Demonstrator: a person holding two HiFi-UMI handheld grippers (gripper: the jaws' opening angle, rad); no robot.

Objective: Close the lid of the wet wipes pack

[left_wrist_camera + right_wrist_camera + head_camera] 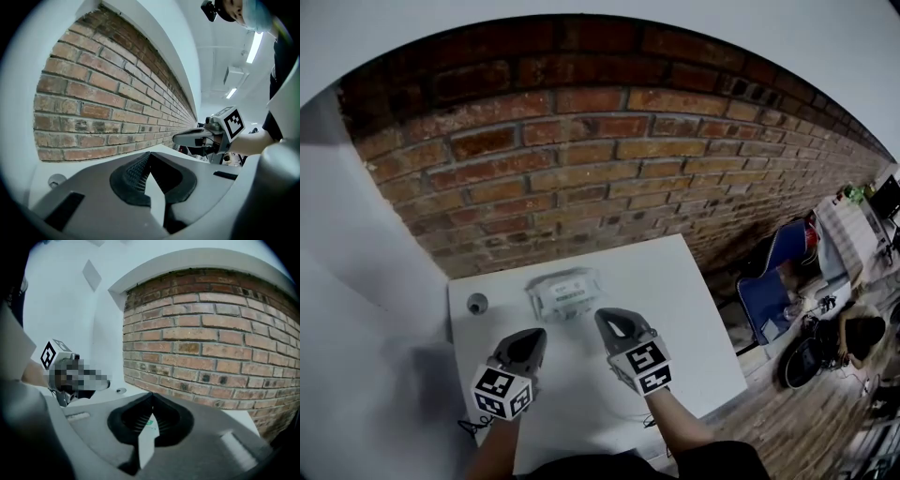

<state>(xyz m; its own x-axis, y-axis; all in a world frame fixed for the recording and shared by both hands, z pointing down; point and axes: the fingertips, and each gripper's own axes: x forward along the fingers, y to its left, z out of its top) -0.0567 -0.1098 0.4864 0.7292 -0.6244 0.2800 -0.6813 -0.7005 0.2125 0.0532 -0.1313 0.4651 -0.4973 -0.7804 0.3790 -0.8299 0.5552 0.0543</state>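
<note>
The wet wipes pack [565,293], white with a printed label, lies flat near the far edge of the white table [694,328]. It is too small and blurred to tell how its lid stands. My left gripper [529,337] hovers just short of the pack's left end, its jaws shut with nothing between them. My right gripper [610,318] is shut and empty too, close to the pack's right end. In the right gripper view, a sliver of the pack [149,422] shows under the closed tips of the right gripper [151,395]. In the left gripper view the left gripper [149,154] shows only table below it.
A small round grey object [477,303] sits on the table's far left corner. A brick wall [581,159] rises right behind the table. To the right, on the floor, stand a blue chair [778,281] and clutter, with a person [862,337] there.
</note>
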